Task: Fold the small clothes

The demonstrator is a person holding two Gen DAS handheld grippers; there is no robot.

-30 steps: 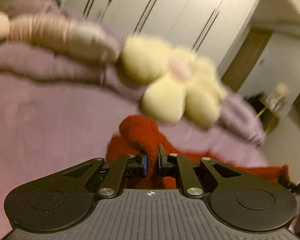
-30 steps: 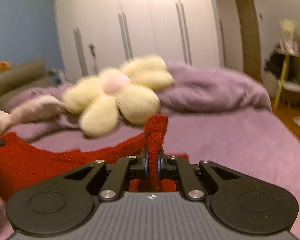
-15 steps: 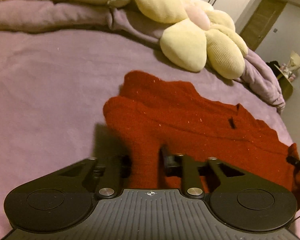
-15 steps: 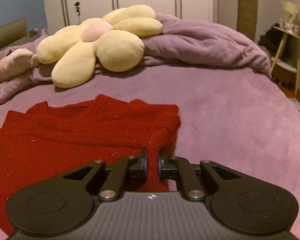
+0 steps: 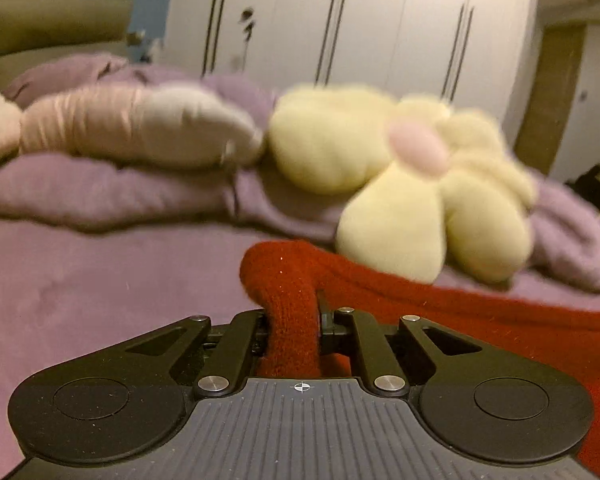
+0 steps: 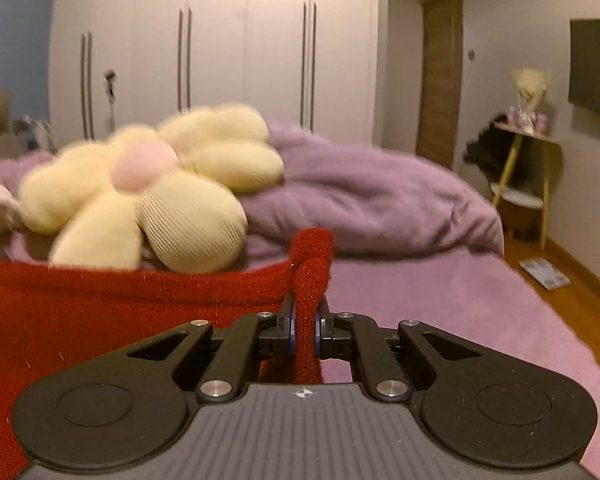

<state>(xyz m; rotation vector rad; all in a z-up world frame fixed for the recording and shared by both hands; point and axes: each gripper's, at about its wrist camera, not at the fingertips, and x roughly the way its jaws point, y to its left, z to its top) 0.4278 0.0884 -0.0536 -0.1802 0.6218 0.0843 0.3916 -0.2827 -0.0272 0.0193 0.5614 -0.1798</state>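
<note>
The sweater [image 5: 292, 304] is fuzzy red knit. The flower pillow [image 6: 188, 220] is ribbed plush. The bedcover [image 6: 440, 292] is soft matt cloth. The wardrobe [image 6: 220, 40] looks smooth.

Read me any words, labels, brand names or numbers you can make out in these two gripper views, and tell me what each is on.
None can be read.
Red knit garment: no tag or print showing.
Left gripper and right gripper: only a small crosshair mark on each body, no lettering.
Flat printed item on the wooden floor: too small and blurred to read.
Items on the side table: too blurred to read.
</note>
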